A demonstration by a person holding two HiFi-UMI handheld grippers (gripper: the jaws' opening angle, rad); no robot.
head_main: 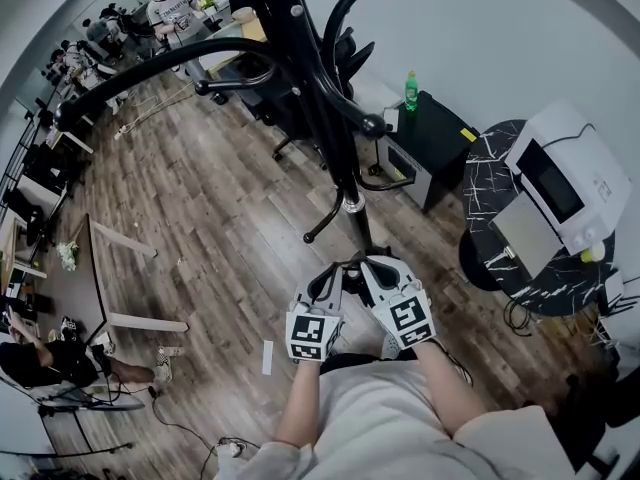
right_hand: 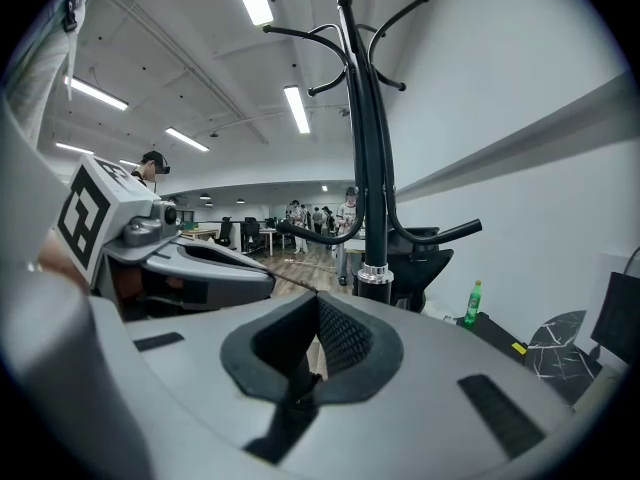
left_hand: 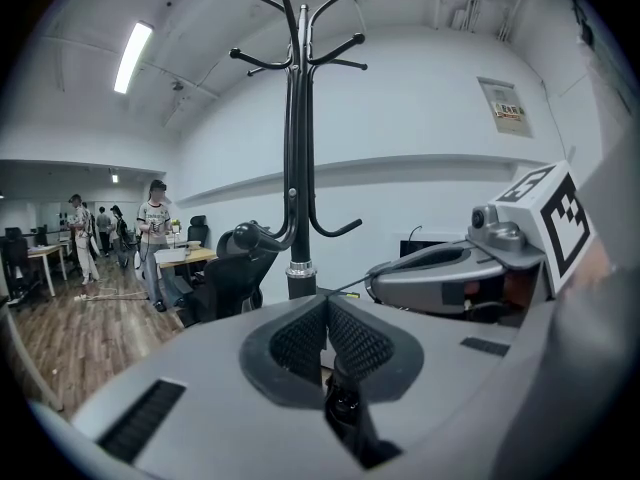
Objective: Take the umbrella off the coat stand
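You are looking down at an office corner and its clutter.
A green bottle (head_main: pixel 410 90) is standing upright on a black cabinet (head_main: pixel 445 133) against the wall. Beside it, a white appliance (head_main: pixel 575 173) is sitting on a dark round table (head_main: pixel 487 193) with pale veining. A black office chair (left_hand: pixel 222 278) is resting on the wooden floor (head_main: pixel 200 218), and people (left_hand: pixel 153 230) are standing by desks far off under a glowing ceiling light (left_hand: pixel 132 56).

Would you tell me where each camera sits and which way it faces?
Head view: on the person's head, steeply down at the coat stand and floor; forearms, left gripper, right gripper show.
Left gripper view: on that gripper, along its shut jaws toward the stand; right gripper beside.
Right gripper view: likewise; left gripper at its left.
All three share the stand.
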